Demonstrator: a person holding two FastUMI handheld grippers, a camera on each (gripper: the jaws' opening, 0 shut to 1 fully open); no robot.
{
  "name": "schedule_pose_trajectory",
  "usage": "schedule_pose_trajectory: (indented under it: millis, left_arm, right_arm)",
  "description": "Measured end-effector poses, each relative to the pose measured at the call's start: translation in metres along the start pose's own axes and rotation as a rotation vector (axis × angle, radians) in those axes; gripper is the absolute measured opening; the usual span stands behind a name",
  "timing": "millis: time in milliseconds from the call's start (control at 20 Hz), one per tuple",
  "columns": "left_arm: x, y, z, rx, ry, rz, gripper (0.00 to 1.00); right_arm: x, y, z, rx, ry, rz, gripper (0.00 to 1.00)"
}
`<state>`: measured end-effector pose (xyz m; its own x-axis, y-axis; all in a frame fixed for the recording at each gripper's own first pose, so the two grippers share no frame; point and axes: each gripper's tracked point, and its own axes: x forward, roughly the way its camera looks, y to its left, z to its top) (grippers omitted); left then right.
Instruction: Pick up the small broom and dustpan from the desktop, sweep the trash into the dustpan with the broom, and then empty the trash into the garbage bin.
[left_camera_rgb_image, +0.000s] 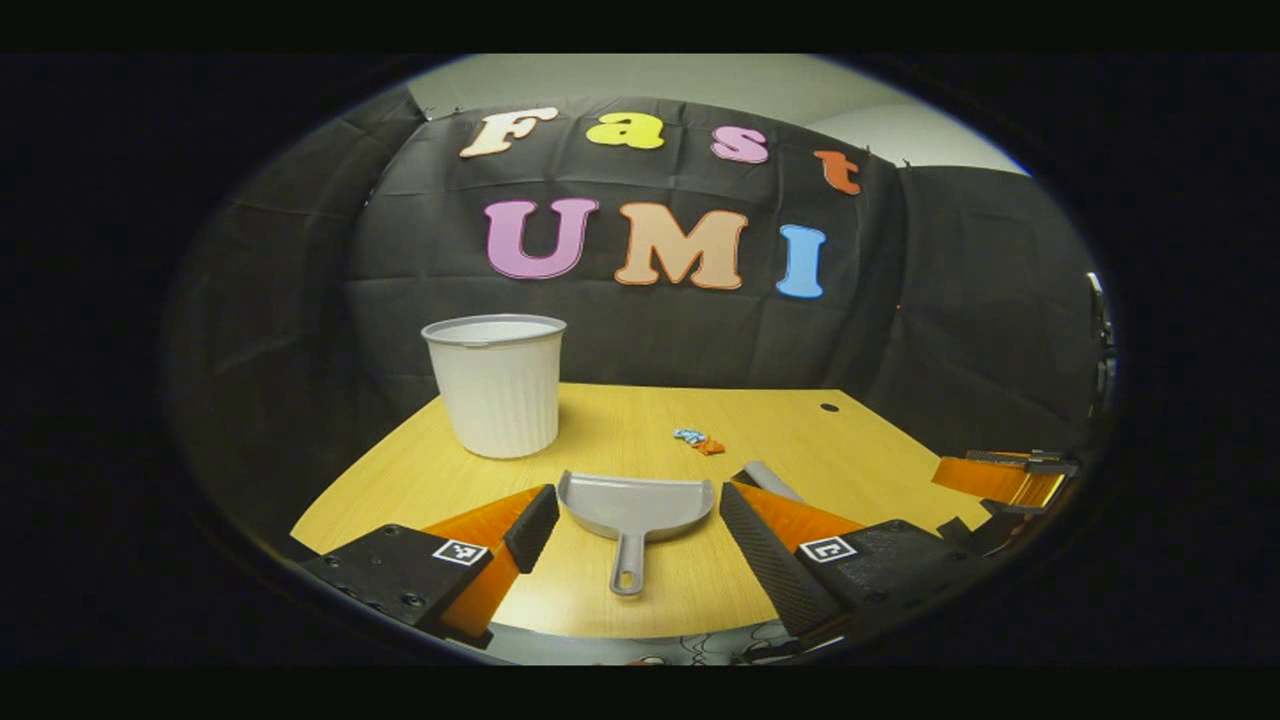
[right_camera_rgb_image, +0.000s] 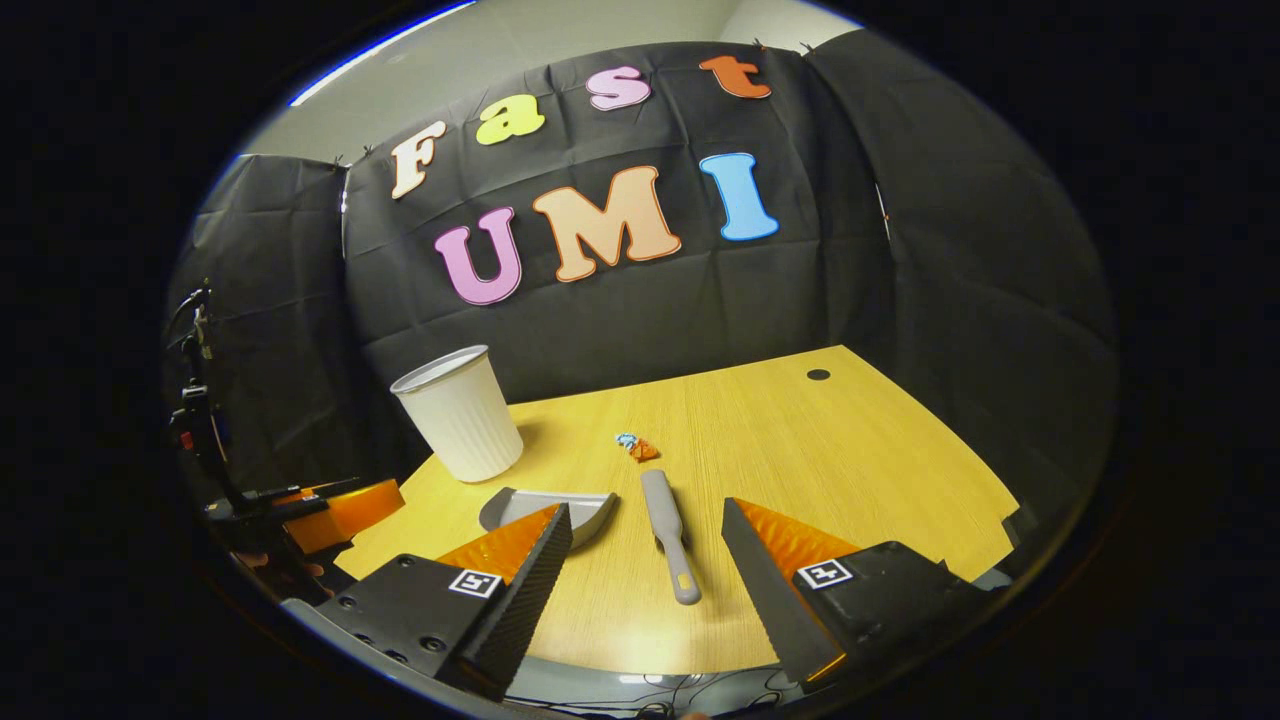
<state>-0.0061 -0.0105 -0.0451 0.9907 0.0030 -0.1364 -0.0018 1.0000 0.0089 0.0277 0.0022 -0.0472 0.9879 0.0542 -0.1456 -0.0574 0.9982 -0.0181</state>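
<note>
A grey dustpan (left_camera_rgb_image: 634, 508) lies flat on the wooden desk (left_camera_rgb_image: 860, 445), handle toward me, framed between the fingers of my left gripper (left_camera_rgb_image: 632, 530), which is open and hovering short of it. A grey small broom (right_camera_rgb_image: 668, 532) lies to the dustpan's right, in line with my right gripper (right_camera_rgb_image: 645, 555), also open and holding nothing. Its head (left_camera_rgb_image: 770, 480) peeks out behind my left gripper's right finger. Small blue and orange trash scraps (left_camera_rgb_image: 699, 440) (right_camera_rgb_image: 636, 445) rest mid-desk beyond both tools. The white ribbed garbage bin (left_camera_rgb_image: 497, 384) (right_camera_rgb_image: 458, 411) stands at the far left.
A small dark hole (right_camera_rgb_image: 818, 374) marks the desk's far right corner. The other gripper (left_camera_rgb_image: 1005, 478) shows at the right edge of the left gripper view, and at the left edge (right_camera_rgb_image: 330, 510) of the right gripper view beside a dark stand (right_camera_rgb_image: 200, 400). Black cloth walls enclose the desk.
</note>
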Motion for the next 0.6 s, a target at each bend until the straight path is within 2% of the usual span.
schedule_pose_trajectory:
  millis: [50, 600]
  left_arm:
    - [0.000, 0.000, -0.001, -0.002, 0.005, 0.001, 0.97]
    - [0.006, -0.005, -0.026, 0.001, 0.065, -0.011, 0.99]
  right_arm:
    - [0.001, 0.001, -0.001, 0.000, 0.005, 0.002, 0.91]
    - [0.010, 0.002, -0.015, -0.019, 0.054, 0.015, 0.91]
